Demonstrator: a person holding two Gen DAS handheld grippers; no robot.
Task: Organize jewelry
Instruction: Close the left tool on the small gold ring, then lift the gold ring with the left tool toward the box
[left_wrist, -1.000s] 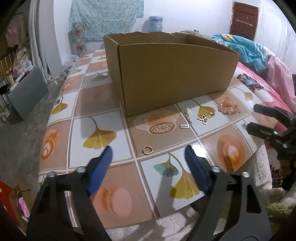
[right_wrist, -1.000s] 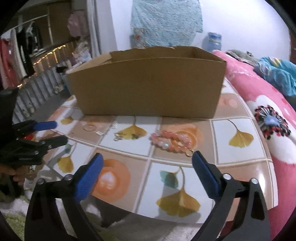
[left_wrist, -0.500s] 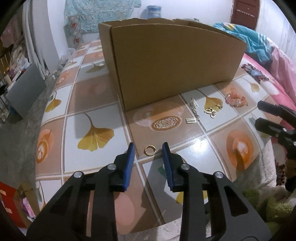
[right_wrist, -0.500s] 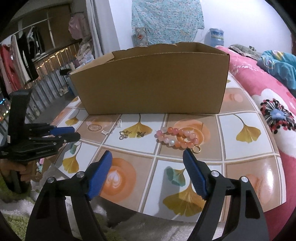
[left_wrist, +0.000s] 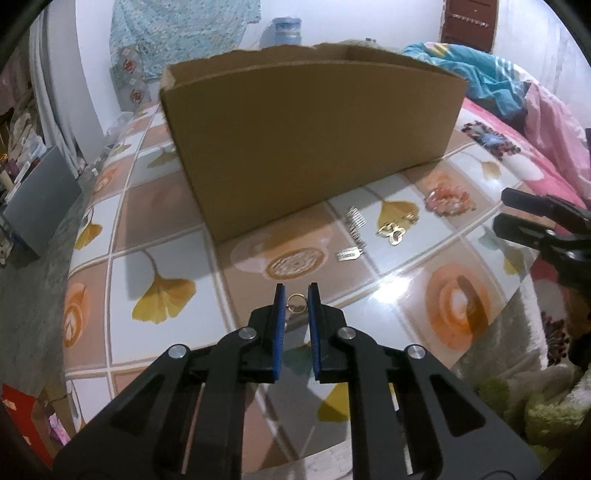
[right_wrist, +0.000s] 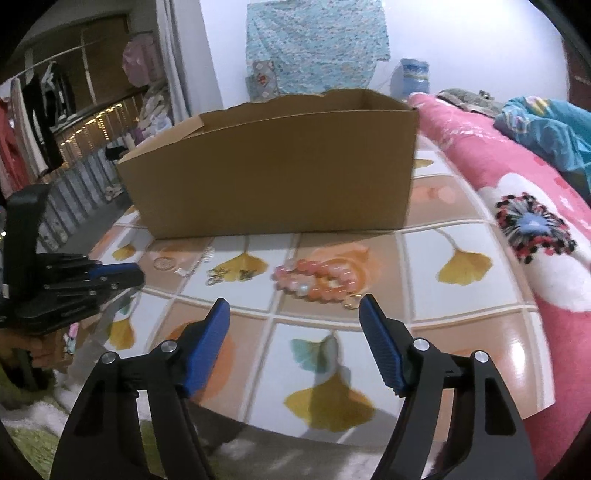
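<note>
In front of the cardboard box (left_wrist: 314, 147), at its left end, my left gripper (left_wrist: 296, 301) has just been closing around the small gold ring (left_wrist: 296, 303); narrow now, its pads flank the ring, though I can't tell if they press it. I judge it light, hard and slippery, best pinched across its rim. Further right before the box lie silver charms (left_wrist: 354, 236), gold clasps (left_wrist: 393, 230) and the pink bead bracelet (right_wrist: 317, 278), where my right gripper (right_wrist: 293, 310), wide and empty, has been narrowing. No readable writing anywhere on the bench (left_wrist: 461, 280).

Gold ring (left_wrist: 296, 303) flat on table; pink bead bracelet (right_wrist: 317, 280) near box
</note>
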